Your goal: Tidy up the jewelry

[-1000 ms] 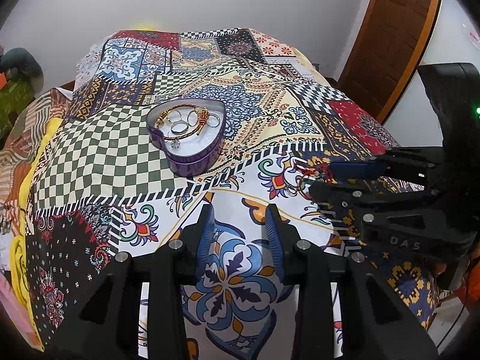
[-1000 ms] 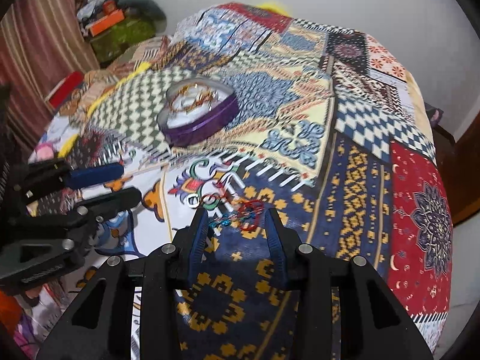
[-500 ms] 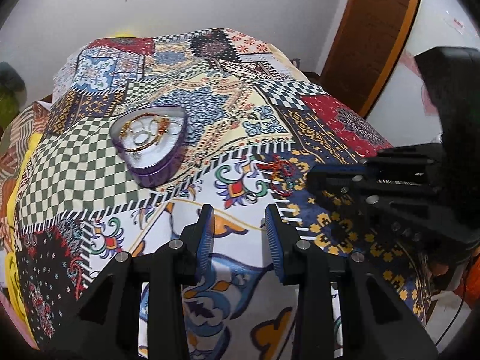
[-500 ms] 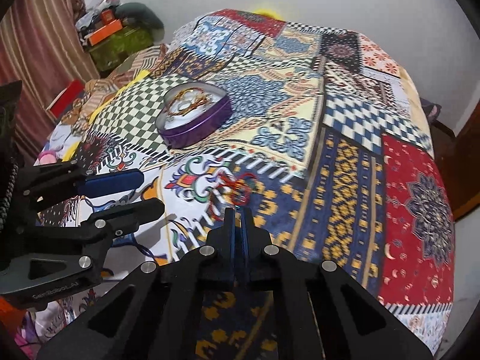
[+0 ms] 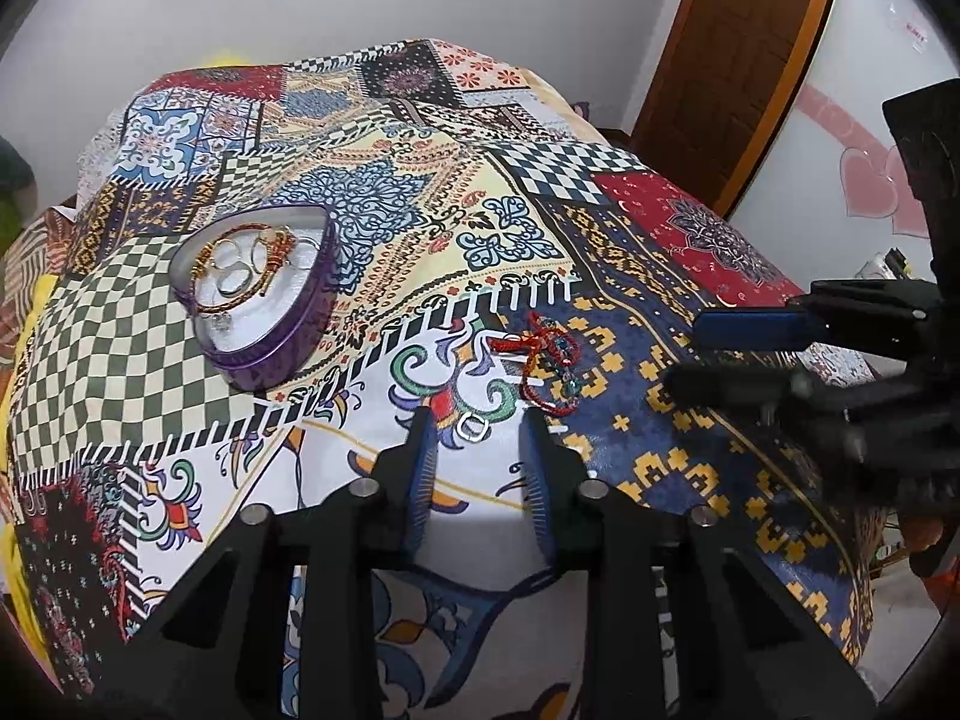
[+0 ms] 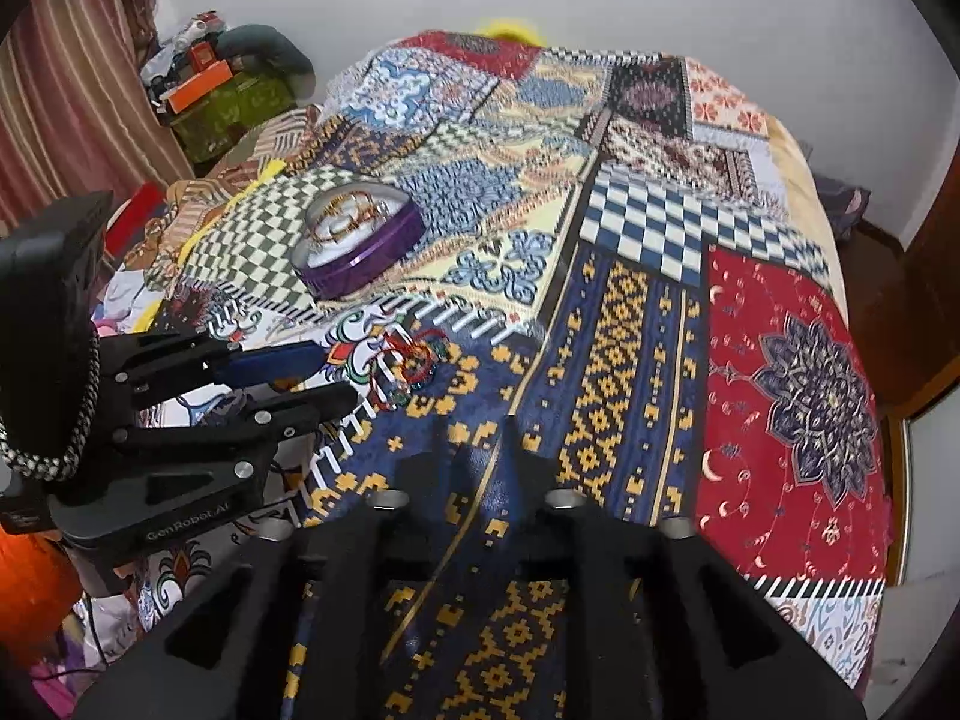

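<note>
A patchwork bedspread (image 5: 420, 228) covers the whole bed, a flat printed cloth of checks, florals, navy-and-gold blocks and a red panel on the far right. On its green-and-cream checked patch, left of centre, sits a purple heart-shaped tin (image 5: 264, 294), lid off, with smooth metal walls and a white lining. Inside it lie thin gold and red bangles and a few silver rings, loosely overlapping.

Near the middle of the bed, well apart from the tin, a tangle of red cord bracelets (image 5: 549, 360) with small teal beads lies where the white floral patch meets the navy one. Just nearer than it lies a small silver ring (image 5: 472, 426), a thin bright loop flat on the white cloth.

The left gripper (image 5: 477, 450) hangs over that ring, black with ribbed blue pads; its jaws have just been closing but a clear gap remains, with the ring showing between the tips and not pinched. The right gripper (image 6: 474, 444) is over the navy-and-gold patch, blurred; its jaws have just been opening, stand parted and hold nothing. Each tool's black body crowds the side of the other's view, without covering the jewelry.

At the far left stand striped curtains (image 6: 66, 78) and a heap of boxes (image 6: 210, 78); at the far right is a brown wooden door (image 5: 738, 54)
</note>
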### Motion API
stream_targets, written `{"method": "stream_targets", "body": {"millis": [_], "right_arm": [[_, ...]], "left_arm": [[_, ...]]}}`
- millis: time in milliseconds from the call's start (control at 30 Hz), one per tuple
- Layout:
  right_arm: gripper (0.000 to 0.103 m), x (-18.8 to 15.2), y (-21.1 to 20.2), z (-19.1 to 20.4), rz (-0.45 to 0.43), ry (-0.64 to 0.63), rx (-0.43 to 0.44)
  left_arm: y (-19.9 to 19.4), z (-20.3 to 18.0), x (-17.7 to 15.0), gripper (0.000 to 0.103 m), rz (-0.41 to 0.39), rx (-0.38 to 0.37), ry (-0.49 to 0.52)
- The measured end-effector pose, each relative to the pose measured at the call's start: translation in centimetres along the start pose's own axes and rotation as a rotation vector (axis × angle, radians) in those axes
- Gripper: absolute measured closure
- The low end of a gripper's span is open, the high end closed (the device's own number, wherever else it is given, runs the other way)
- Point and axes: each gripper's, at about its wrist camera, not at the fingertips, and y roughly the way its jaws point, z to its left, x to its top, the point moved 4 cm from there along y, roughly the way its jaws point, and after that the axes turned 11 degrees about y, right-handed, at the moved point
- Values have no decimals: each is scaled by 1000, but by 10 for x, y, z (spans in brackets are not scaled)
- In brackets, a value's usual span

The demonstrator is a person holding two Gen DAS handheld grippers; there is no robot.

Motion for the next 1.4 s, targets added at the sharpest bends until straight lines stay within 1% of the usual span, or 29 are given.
{"method": "stream_targets", "body": {"millis": [33,167,200,267,467,600,733,767,833,867,900,933,1033,1167,1400], "right_arm": [[58,-1,1,-1,6,4,7],[57,-1,6,4,1,0,24],[57,0,7,5,-1,-4,26],[57,2,10,8,-3,-10,28],[57,10,22,19,11,-44,28],[57,12,31,29,37,-91,33],[58,10,41,38,52,-153,11],[58,10,42,38,49,-159,8],[72,9,43,37,41,-167,-5],[77,10,43,37,42,-167,-3],[90,10,43,36,42,-163,0],[96,11,44,36,43,-158,-2],[96,11,42,33,37,-140,-1],[96,13,34,33,6,-127,-30],[96,21,9,40,-53,-107,-18]], "left_arm": [[1,0,0,83,1,-3,1],[5,-1,1,93,5,-3,8],[5,-1,1,94,5,2,9],[4,0,1,94,-1,3,8],[-6,3,-5,94,-31,39,-12],[-17,14,-12,94,-45,50,-40],[-23,24,-16,94,-50,74,-62],[-25,28,-17,94,-52,76,-72],[-27,31,-19,94,-55,89,-79],[-28,33,-20,94,-57,94,-83],[-30,34,-21,94,-58,93,-90],[-31,35,-21,94,-59,94,-92],[-37,34,-21,94,-71,101,-94],[-49,34,-19,94,-94,109,-91],[-76,35,-14,94,-140,130,-88]]}}
